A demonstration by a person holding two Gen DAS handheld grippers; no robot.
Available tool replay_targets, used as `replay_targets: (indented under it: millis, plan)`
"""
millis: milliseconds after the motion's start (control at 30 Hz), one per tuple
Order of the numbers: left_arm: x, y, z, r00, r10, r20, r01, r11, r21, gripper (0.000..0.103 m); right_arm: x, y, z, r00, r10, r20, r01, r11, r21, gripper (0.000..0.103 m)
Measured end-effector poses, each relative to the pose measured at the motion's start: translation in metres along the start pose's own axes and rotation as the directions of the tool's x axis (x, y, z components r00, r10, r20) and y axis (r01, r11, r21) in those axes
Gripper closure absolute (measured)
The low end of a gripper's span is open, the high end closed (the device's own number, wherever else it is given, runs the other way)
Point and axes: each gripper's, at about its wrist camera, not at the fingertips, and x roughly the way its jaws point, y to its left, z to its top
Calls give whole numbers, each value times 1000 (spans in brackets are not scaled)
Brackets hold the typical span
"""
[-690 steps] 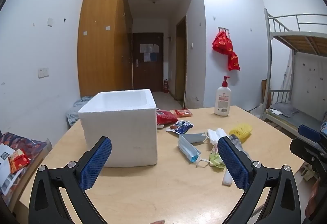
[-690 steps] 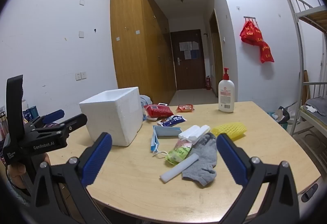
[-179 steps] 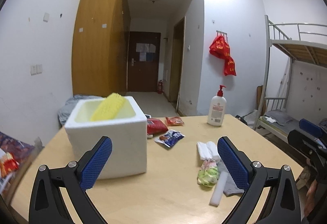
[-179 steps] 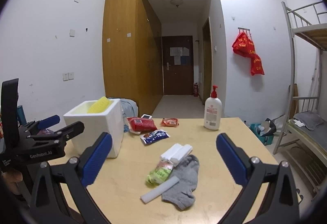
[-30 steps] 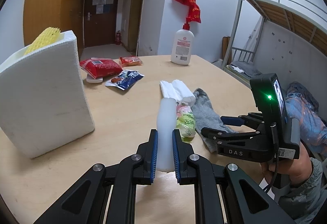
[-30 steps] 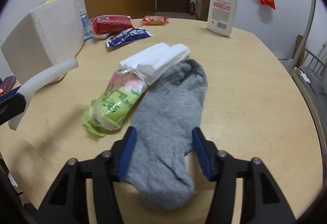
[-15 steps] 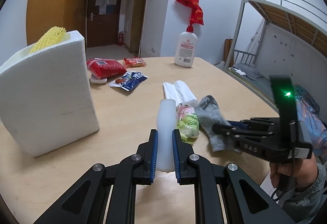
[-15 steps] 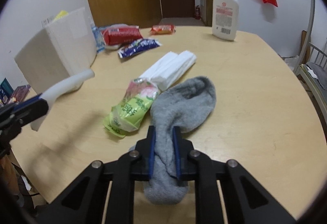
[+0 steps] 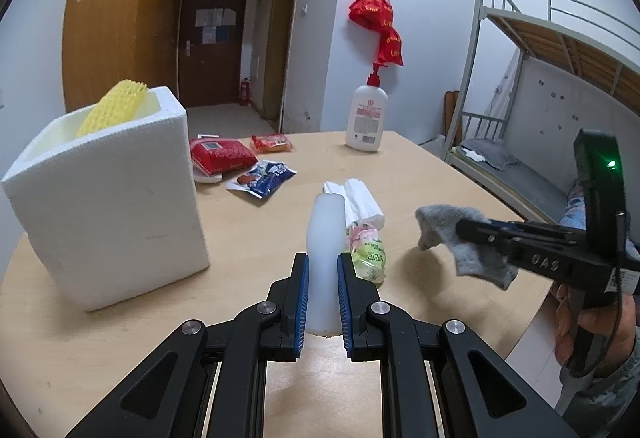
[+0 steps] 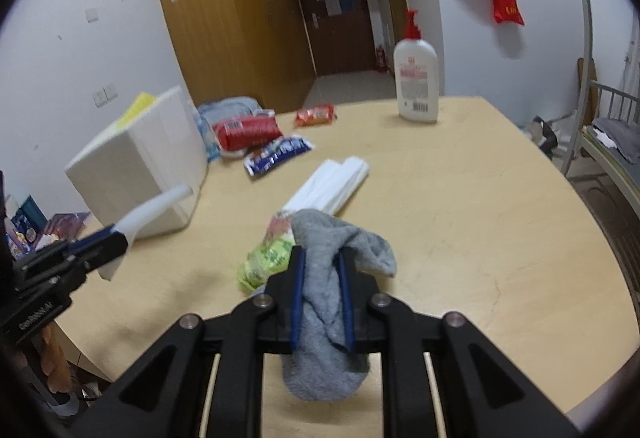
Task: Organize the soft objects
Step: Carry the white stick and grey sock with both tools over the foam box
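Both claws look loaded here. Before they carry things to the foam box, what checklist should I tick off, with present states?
1. Left claw clamped on white foam stick: ok.
2. Right claw shut on grey sock, whose jaws have just been closing: ok.
3. Sock lifted clear of the table: ok, it hangs above its shadow in the left wrist view.
4. Foam box open on top: ok; yellow foam net leans inside.
5. Room left inside the box: cannot tell, its floor is hidden.
6. Green packet and white folded pack remain on the table: not ok.
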Motion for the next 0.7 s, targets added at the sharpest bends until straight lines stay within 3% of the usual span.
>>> replay_targets:
  millis: [700]
  plan:
    - [-55, -12, 8, 993, 50, 108, -52, 999, 13, 88, -65, 18, 12, 987, 24, 160, -18, 999, -36, 88]
